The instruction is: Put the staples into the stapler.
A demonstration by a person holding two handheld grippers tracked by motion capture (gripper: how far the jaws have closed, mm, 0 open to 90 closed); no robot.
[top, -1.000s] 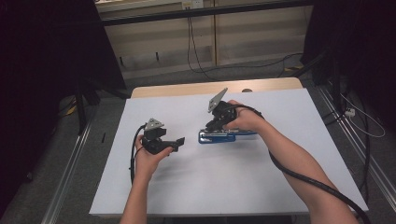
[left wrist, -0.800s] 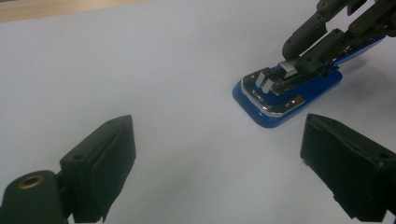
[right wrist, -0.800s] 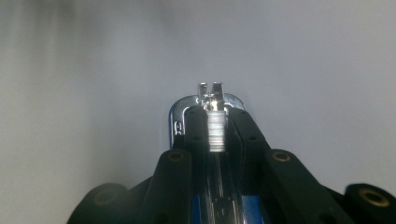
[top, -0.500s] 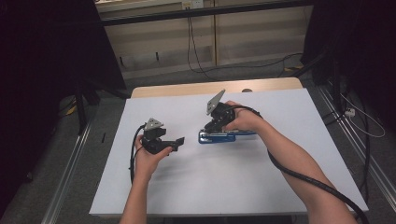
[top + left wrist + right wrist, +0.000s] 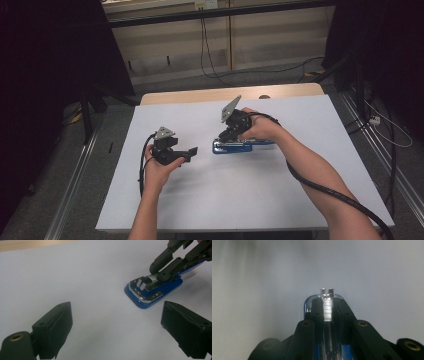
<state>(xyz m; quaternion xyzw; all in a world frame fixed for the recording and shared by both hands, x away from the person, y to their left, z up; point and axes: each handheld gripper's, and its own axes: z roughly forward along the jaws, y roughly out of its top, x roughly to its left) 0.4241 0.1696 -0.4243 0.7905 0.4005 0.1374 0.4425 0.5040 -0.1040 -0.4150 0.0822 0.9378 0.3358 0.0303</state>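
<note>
A blue stapler lies flat on the white table, near its middle. My right gripper comes down on it from the right and is shut on the stapler's silver top rail, one jaw on each side, with the blue base beneath. In the left gripper view the stapler is ahead to the right, with the right gripper clamped on it. My left gripper is held just over the table to the stapler's left, open with nothing between its jaws.
The white sheet covers most of a wooden tabletop whose far edge shows. Metal rails run along both sides of the table, and cables lie on the floor behind. A black cable trails under the right forearm.
</note>
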